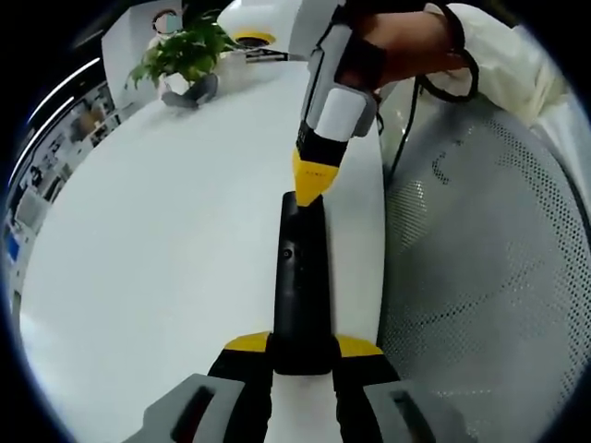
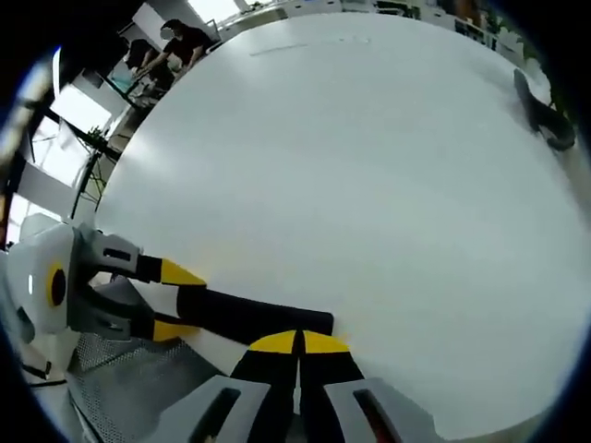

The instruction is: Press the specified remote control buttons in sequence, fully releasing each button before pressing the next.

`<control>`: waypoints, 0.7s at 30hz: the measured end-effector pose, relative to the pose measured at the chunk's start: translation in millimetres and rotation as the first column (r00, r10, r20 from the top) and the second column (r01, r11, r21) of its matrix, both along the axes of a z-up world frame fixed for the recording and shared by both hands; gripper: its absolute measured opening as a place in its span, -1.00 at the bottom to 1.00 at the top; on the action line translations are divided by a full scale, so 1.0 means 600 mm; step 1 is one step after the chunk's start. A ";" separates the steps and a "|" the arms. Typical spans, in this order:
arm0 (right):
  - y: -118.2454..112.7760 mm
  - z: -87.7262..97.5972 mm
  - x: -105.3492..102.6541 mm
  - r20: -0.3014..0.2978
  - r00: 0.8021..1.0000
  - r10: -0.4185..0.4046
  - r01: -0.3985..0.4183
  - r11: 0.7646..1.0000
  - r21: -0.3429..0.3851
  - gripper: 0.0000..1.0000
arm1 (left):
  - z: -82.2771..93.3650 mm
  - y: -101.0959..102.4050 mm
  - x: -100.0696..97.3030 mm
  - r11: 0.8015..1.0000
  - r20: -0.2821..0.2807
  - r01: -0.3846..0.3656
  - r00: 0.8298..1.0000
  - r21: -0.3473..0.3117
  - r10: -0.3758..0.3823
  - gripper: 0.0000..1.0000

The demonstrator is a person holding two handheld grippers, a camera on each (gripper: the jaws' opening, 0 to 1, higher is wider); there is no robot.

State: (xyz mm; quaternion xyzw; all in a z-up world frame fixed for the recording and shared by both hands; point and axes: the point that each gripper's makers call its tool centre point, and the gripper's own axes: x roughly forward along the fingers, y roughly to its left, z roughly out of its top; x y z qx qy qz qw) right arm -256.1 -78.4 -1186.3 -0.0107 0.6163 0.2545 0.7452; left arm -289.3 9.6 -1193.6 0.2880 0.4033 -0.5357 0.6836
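Long, slim black remote control [image 1: 300, 286] lying on the white round table [image 1: 166, 249], near its edge, held at one end by the left gripper [image 1: 302, 355]: yellow-tipped black jaws closed against both sides of the remote's near end, clamping it. In the left gripper view, right gripper [image 1: 309, 185] reaching in from above, gripped by a person's hand [image 1: 397, 46] in a pale sleeve, yellow tips brought together into a single point and resting on the far end of the remote. In the right gripper view, right gripper [image 2: 298, 343] with jaws pressed together, no gap between the yellow pads, tips touching the end of the remote control [image 2: 254, 318]; left gripper [image 2: 175, 300] entering from the left, its two yellow-tipped jaws on either side of the remote's other end. Small round button visible on the upper face of the remote, midway along, in the left gripper view. Beyond the table edge, grey perforated mesh surface [image 1: 480, 277]. At the far side of the table, green leafy potted plant [image 1: 185, 55] beside a dark curved object [image 1: 194, 92]; the same dark curved object [image 2: 543, 115] near the far table edge in the right gripper view. People [image 2: 171, 46] standing in the background past the table.
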 end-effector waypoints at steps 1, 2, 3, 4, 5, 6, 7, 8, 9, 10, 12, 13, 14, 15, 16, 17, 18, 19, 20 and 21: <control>0.000 0.000 0.000 0.002 1.000 0.002 -0.002 1.000 -0.004 -1.00 | 0.000 0.000 0.000 1.000 -0.002 0.000 1.000 0.001 0.000 -0.52; -0.001 0.000 0.000 0.004 1.000 0.003 -0.003 1.000 -0.006 -1.00 | 0.000 0.000 0.000 1.000 -0.003 0.001 1.000 0.003 -0.001 -0.52; -0.001 0.000 -0.001 0.008 1.000 0.000 0.000 1.000 -0.008 -1.00 | 0.000 0.000 0.000 1.000 -0.003 0.002 1.000 0.004 -0.002 -0.52; -0.001 0.000 0.000 0.012 1.000 -0.002 0.002 1.000 -0.009 -1.00 | 0.000 0.000 0.000 1.000 -0.003 0.003 1.000 0.005 -0.003 -0.52; -0.001 -0.001 0.000 0.016 1.000 -0.001 0.001 1.000 -0.011 -1.00 | 0.000 0.000 0.000 1.000 -0.002 0.003 1.000 0.005 -0.003 -0.52; -0.002 -0.001 0.000 0.017 1.000 0.001 -0.001 1.000 -0.012 -1.00 | 0.000 0.000 0.000 1.000 -0.003 0.003 1.000 0.005 -0.003 -0.52; -0.002 -0.001 0.001 0.016 1.000 0.000 0.000 1.000 -0.011 -1.00 | 0.000 0.000 0.000 1.000 -0.004 0.003 1.000 0.005 -0.003 -0.52; -0.002 -0.001 0.001 0.013 1.000 -0.001 0.001 1.000 -0.010 -1.00 | 0.000 0.000 0.000 1.000 -0.005 0.003 1.000 0.005 -0.003 -0.52; -0.002 -0.001 0.001 0.009 1.000 -0.001 0.001 1.000 -0.007 -1.00 | 0.000 0.000 0.000 1.000 -0.006 0.004 1.000 0.005 -0.004 -0.52; -0.003 -0.002 0.002 0.006 1.000 -0.004 0.004 1.000 -0.004 -1.00 | 0.000 0.000 0.000 1.000 -0.006 0.005 1.000 0.006 -0.005 -0.52; -0.003 -0.002 0.002 -0.001 1.000 -0.007 0.007 1.000 0.003 -1.00 | 0.000 0.000 -0.001 1.000 -0.004 0.006 1.000 0.010 -0.006 -0.52; -0.003 -0.002 0.002 -0.003 1.000 -0.008 0.008 1.000 0.005 -1.00 | 0.000 0.000 -0.001 1.000 -0.002 0.007 1.000 0.012 -0.007 -0.52; -0.003 -0.002 0.002 -0.005 1.000 -0.009 0.009 1.000 0.007 -1.00 | 0.000 0.000 -0.001 1.000 0.000 0.007 1.000 0.014 -0.007 -0.52; -0.002 -0.003 0.002 -0.008 1.000 -0.010 0.011 1.000 0.007 -1.00 | -0.001 0.000 -0.001 1.000 0.001 0.006 1.000 0.014 -0.006 -0.52; -0.002 -0.002 0.002 -0.008 1.000 -0.009 0.009 1.000 0.005 -1.00 | -0.001 0.000 0.000 1.000 0.003 0.004 1.000 0.014 -0.004 -0.52; -0.002 -0.002 0.002 -0.006 1.000 -0.002 0.002 1.000 0.000 -1.00 | -0.001 0.000 0.000 1.000 0.003 0.002 1.000 0.015 -0.002 -0.52; -0.001 -0.003 0.001 -0.003 1.000 0.011 -0.011 1.000 -0.007 -1.00 | -0.001 0.001 0.000 1.000 0.002 0.001 1.000 0.015 -0.001 -0.52; 0.000 -0.003 0.001 0.000 1.000 0.019 -0.019 1.000 -0.013 -1.00 | -0.001 0.000 0.000 1.000 0.000 0.000 1.000 0.017 0.000 -0.52; 0.000 -0.003 0.002 0.003 1.000 0.024 -0.024 1.000 -0.019 -1.00 | -0.001 0.000 0.000 1.000 -0.002 -0.001 1.000 0.019 0.001 -0.52; 0.000 -0.003 0.002 0.006 1.000 0.029 -0.029 0.999 -0.022 -1.00 | -0.001 0.000 0.000 1.000 -0.005 0.000 1.000 0.023 0.000 -0.52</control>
